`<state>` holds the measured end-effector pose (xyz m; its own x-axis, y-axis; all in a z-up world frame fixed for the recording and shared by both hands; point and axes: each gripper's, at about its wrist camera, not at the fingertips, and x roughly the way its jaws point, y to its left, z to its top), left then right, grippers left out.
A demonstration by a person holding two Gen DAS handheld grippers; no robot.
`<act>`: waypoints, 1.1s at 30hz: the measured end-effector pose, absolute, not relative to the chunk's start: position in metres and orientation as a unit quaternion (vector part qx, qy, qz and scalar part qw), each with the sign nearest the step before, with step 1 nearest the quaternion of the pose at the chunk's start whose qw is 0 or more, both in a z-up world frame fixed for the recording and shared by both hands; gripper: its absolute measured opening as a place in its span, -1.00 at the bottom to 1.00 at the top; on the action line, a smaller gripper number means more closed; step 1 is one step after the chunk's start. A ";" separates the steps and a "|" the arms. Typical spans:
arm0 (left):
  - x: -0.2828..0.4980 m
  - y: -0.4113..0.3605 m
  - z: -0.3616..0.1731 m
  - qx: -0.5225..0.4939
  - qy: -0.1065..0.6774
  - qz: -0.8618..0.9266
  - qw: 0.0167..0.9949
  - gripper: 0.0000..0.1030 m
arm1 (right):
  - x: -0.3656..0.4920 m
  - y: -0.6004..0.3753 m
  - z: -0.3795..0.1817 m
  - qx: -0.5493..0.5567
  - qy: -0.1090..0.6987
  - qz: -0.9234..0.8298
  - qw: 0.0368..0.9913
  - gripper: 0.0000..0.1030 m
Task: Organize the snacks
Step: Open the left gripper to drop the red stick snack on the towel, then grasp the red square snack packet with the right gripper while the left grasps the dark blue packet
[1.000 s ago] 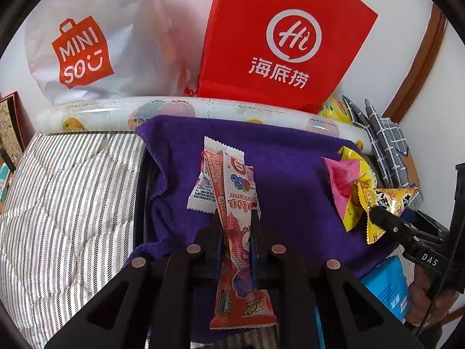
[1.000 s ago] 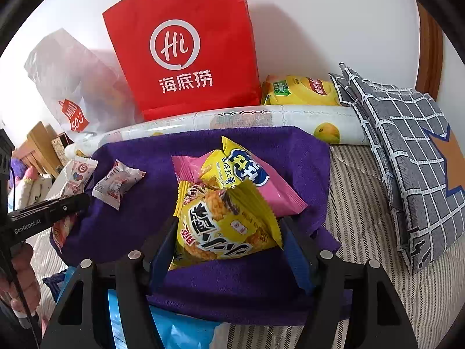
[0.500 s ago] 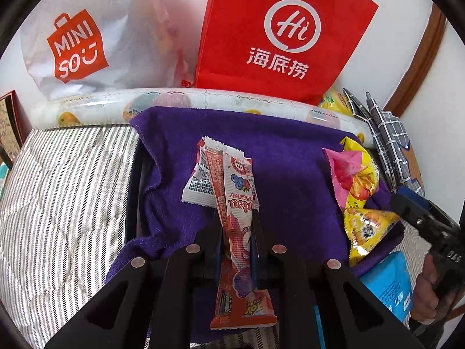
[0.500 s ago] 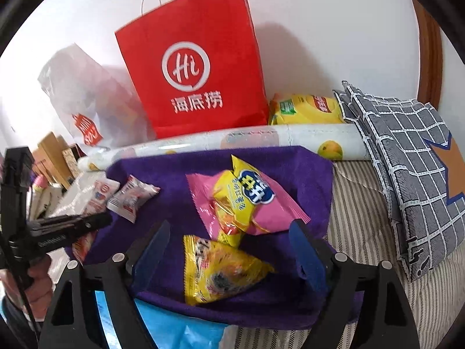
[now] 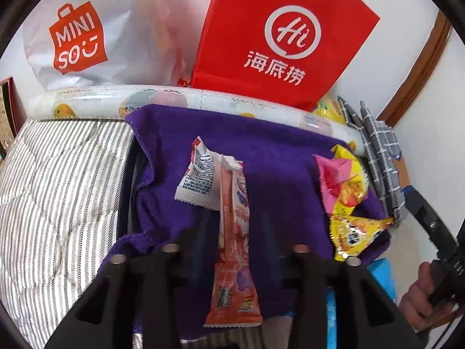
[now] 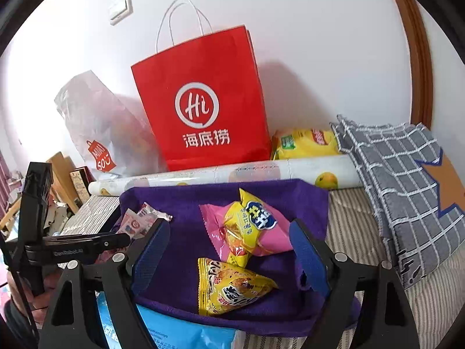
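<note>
Two crinkly yellow packets (image 6: 232, 288), orange-printed.

Glossy plastic snack packets (image 6: 232, 286) lie on a matt, nappy purple cloth (image 6: 186, 250) before a smooth red paper bag (image 6: 200, 101).

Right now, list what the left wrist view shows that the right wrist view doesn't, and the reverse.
Left wrist only: the long red-pink snack packet hanging between the left gripper and its open fingers, plus the hand holding the right gripper.

Right wrist only: the wall switch, the red bag's white handles, and the open right gripper.

Both: red bag, purple towel, yellow triangular packet.
</note>
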<state>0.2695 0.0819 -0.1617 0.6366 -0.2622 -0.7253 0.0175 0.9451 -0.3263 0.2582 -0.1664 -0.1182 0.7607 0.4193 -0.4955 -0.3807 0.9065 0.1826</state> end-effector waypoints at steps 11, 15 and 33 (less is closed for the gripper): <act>0.244 0.068 -0.126 -0.106 0.387 -0.079 0.913 0.01 | 0.211 -0.179 -0.082 0.050 0.232 0.179 0.955 0.62; 0.226 0.063 -0.121 -0.104 0.385 -0.096 0.912 0.02 | 0.187 -0.189 -0.088 0.054 0.265 0.177 0.946 0.62; 0.138 0.066 -0.132 -0.065 0.413 -0.072 0.906 0.02 | 0.110 -0.165 -0.163 0.007 0.378 0.217 0.900 0.38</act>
<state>0.1385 0.0662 -0.1320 0.6489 -0.1840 -0.7383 0.0773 0.9812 -0.1766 0.1096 -0.1651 -0.1627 0.6199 0.3965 -0.6772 -0.3860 0.9054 0.1767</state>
